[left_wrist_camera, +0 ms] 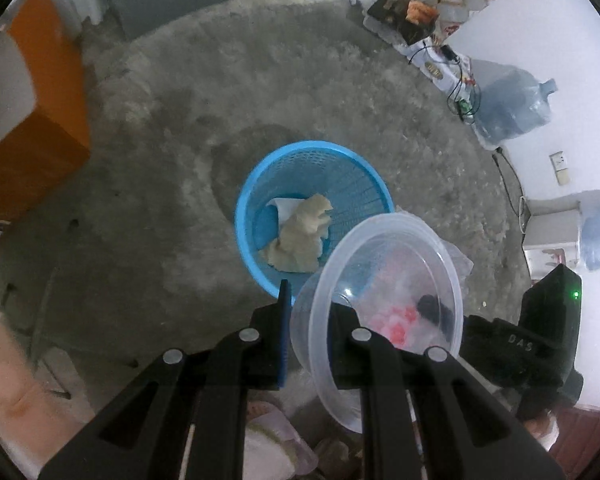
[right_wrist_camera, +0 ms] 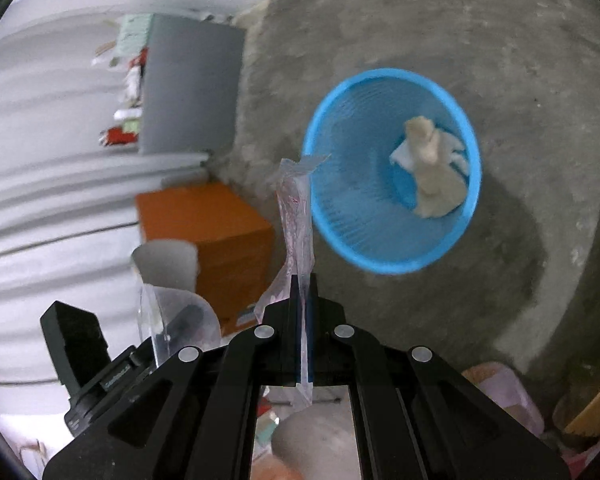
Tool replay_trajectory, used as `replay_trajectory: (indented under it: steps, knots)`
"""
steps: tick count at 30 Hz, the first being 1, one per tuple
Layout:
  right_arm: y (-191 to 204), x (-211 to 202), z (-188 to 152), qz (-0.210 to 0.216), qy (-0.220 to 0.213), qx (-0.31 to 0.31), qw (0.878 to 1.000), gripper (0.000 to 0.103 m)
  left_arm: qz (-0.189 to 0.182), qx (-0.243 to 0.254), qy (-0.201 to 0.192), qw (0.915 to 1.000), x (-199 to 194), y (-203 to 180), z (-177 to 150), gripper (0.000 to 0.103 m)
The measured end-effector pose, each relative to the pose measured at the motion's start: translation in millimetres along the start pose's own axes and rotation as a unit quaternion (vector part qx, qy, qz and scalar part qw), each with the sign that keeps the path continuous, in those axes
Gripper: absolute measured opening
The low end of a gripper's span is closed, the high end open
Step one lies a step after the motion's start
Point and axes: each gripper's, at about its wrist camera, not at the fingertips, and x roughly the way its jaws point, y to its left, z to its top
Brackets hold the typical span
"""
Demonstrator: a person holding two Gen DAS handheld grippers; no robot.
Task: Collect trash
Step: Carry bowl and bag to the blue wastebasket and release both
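Gripping in my left gripper [left_wrist_camera: 306, 322] a clear round plastic container [left_wrist_camera: 376, 312], in my right gripper [right_wrist_camera: 302, 304] a thin transparent wrapper [right_wrist_camera: 296, 216], both above blue mesh bin [left_wrist_camera: 260, 184].

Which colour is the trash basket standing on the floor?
The basket is light blue, clearest in the left wrist view.

both views are dim and flat, with soft indoor light and a cool cast. the fisheye bends straight edges near the rim and leaves black corners. the right wrist view is smeared by motion blur, worst on the white wall [right_wrist_camera: 40, 128] (its lines streak sideways) and the blue basket [right_wrist_camera: 396, 256]. the left wrist view is sharper; the clear container [left_wrist_camera: 384, 300] catches faint glare.
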Motion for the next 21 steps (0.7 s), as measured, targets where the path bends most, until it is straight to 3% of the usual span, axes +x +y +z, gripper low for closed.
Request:
replay_trajectory:
  steps: [2,3,4,5,6,7,12,21]
  knots:
    - [-9.4,4.0,10.8,-0.012,-0.008,0.005,1.0,0.006,-0.007,-0.003,0.002,1.0,17.0,-6.0,9.6,0.012]
    - [-13.3,6.5,16.0,-0.019,-0.012,0.005,1.0,0.01,-0.009,-0.001,0.007,0.9999,30.3,-8.8,15.9,0.018]
    - [-20.3,13.1,24.1,-0.029,-0.018,0.012,0.999,0.017,-0.01,-0.003,0.011,0.9999,38.6,-6.9,17.3,0.033]
    - [-22.8,15.0,25.1,-0.034,-0.019,0.014,0.999,0.032,-0.008,-0.009,0.012,0.9998,48.7,-6.7,20.7,0.043]
    - [-27.0,20.2,29.4,-0.038,-0.019,0.014,0.999,0.04,-0.008,-0.014,0.01,0.9998,54.1,-7.0,23.4,0.05]
    - [-34.2,22.5,33.1,-0.047,-0.023,0.018,0.998,0.041,-0.01,-0.019,0.003,0.9998,59.5,-6.0,24.1,0.052]
    - [-62.2,26.5,37.1,-0.059,-0.025,0.051,0.997,0.044,-0.022,-0.023,0.004,0.9995,65.8,-0.3,19.1,0.053]
    - [-63.0,-0.6,24.6,-0.031,-0.034,0.046,0.998,0.047,-0.033,-0.038,-0.037,0.9981,9.1,26.0,9.5,0.053]
